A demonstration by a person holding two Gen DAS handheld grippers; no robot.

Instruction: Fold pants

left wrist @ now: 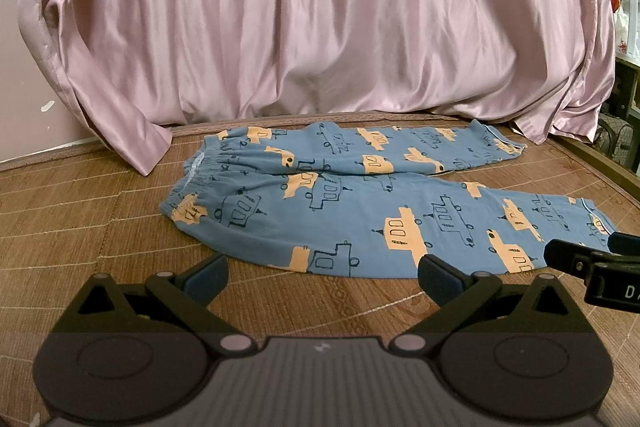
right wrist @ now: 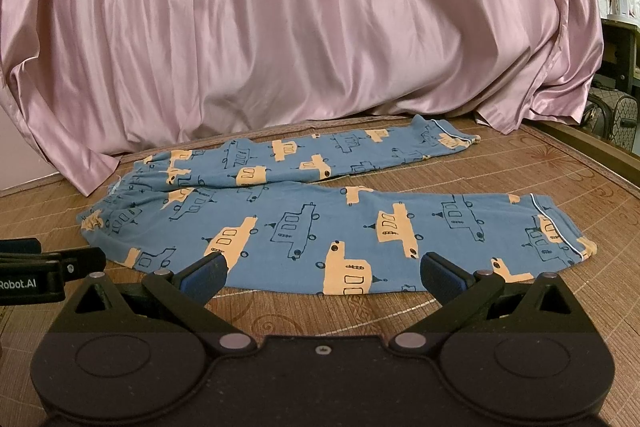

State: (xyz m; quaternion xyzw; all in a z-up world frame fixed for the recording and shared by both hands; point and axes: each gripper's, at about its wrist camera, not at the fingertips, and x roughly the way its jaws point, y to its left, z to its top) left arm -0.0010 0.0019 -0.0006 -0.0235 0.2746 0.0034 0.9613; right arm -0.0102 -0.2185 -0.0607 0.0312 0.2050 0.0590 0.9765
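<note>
Blue pants (left wrist: 360, 203) with orange and outlined vehicle prints lie flat on a woven mat, waistband at the left, both legs stretching right and spread apart in a V. My left gripper (left wrist: 322, 277) is open just in front of the near leg's edge, holding nothing. The right gripper (left wrist: 600, 259) shows at the right side of the left wrist view, near the near cuff. In the right wrist view the pants (right wrist: 320, 223) lie ahead, and my right gripper (right wrist: 324, 275) is open over the near leg's lower edge. The left gripper (right wrist: 48, 263) shows at the left.
A brown woven mat (left wrist: 100, 227) covers the surface (right wrist: 500, 307). A pink satin sheet (left wrist: 312, 19) hangs across the back, its folds resting on the mat behind the pants (right wrist: 280, 27). Shelving and bags stand at the far right (right wrist: 616, 123).
</note>
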